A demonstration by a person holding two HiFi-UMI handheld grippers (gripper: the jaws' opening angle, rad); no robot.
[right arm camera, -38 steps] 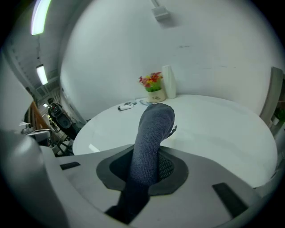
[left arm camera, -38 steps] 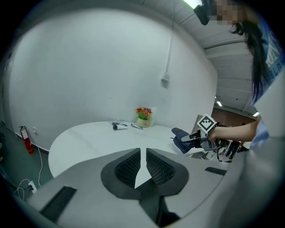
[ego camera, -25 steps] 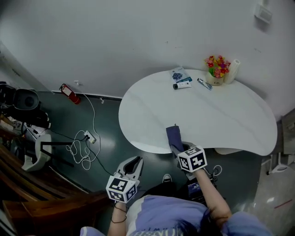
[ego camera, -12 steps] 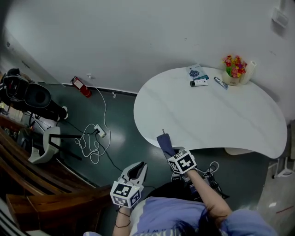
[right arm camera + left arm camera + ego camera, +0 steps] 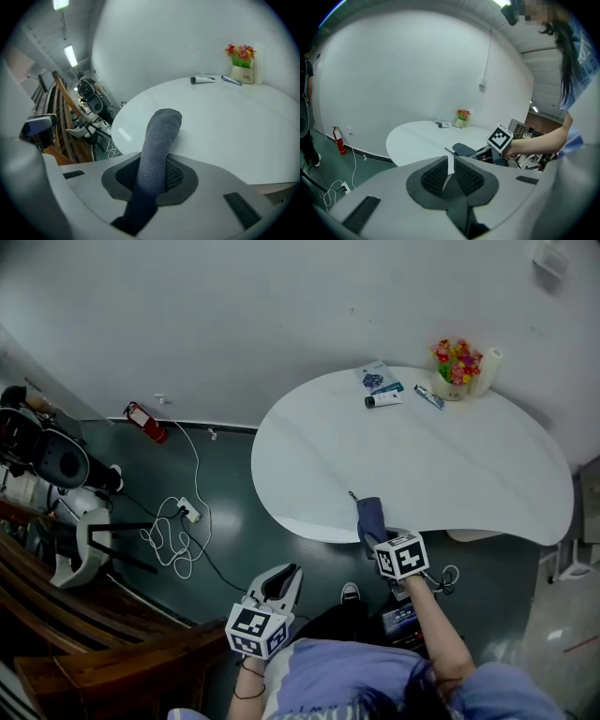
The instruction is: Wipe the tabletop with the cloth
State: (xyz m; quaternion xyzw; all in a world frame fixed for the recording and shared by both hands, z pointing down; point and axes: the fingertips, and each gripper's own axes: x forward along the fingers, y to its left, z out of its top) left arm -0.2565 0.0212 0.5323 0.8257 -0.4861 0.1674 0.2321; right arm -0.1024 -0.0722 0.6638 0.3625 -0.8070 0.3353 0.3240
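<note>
Cloth (image 5: 369, 517) clamped in right gripper (image 5: 377, 538) at tabletop (image 5: 422, 456) near edge, left gripper (image 5: 279, 579) closed, empty

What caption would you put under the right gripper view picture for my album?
The right tongs pinch a grey cloth sticking up over the edge of the white table.
</note>
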